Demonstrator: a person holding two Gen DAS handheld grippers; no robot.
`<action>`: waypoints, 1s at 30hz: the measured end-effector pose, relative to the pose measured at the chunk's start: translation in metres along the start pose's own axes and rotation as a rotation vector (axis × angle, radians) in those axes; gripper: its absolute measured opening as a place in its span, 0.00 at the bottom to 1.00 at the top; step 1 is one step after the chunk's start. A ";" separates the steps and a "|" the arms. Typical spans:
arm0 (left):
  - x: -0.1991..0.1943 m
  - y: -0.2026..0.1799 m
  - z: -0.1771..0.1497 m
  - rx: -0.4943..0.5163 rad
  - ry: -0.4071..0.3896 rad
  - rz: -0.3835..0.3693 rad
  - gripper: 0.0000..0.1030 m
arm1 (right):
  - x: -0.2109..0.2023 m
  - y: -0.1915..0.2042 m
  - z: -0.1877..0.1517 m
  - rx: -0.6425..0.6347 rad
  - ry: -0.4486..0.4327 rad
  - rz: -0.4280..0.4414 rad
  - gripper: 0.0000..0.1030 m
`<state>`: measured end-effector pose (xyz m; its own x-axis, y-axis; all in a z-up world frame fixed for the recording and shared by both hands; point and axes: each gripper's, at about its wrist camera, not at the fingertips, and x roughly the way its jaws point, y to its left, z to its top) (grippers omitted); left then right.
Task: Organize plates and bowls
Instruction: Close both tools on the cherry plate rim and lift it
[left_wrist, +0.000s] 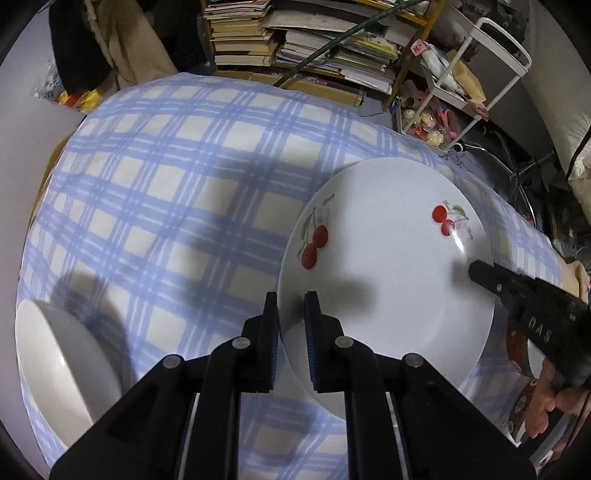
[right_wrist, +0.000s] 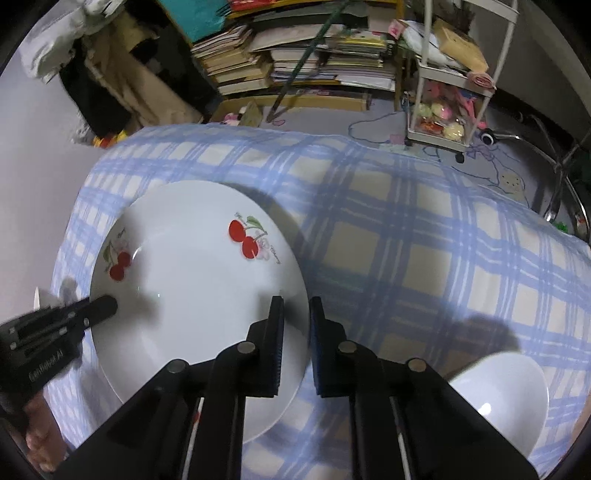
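A plain white bowl sits at the left end of the blue checked tablecloth, well apart from the work. Next comes the left gripper, pointing steeply down, its jaws clenched on the left rim of the cherry plate, one pad inside the rim and the other outside. The plate lies in the middle of the table, apparently resting on a second white plate whose edge shows beneath it. On the plate's far side the right gripper is angled down in the same way and pinches the right rim, one pad over the plate and one over the cloth. Further right, another white bowl stands near the table's edge. The step in hand looks like a two-sided grasp just made, with the lift not yet begun. The next move seems to call for both hands rising together and level, so the plate does not tip or slip from the thin rim grips, then carrying it to wherever the plates are to be stacked.
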<state>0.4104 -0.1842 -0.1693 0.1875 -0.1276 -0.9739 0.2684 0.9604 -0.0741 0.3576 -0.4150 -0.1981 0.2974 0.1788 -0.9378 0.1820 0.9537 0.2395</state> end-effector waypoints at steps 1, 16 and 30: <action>-0.003 0.002 -0.002 -0.009 -0.001 0.003 0.13 | -0.002 0.004 -0.002 -0.016 -0.002 -0.005 0.14; -0.069 0.020 -0.054 -0.019 -0.045 -0.020 0.13 | -0.069 0.032 -0.049 -0.052 -0.073 0.052 0.14; -0.117 0.039 -0.136 -0.016 -0.097 -0.002 0.14 | -0.098 0.066 -0.126 -0.081 -0.088 0.023 0.14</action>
<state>0.2700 -0.0984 -0.0872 0.2776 -0.1525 -0.9485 0.2536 0.9639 -0.0808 0.2226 -0.3390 -0.1218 0.3822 0.1822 -0.9059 0.0992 0.9666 0.2362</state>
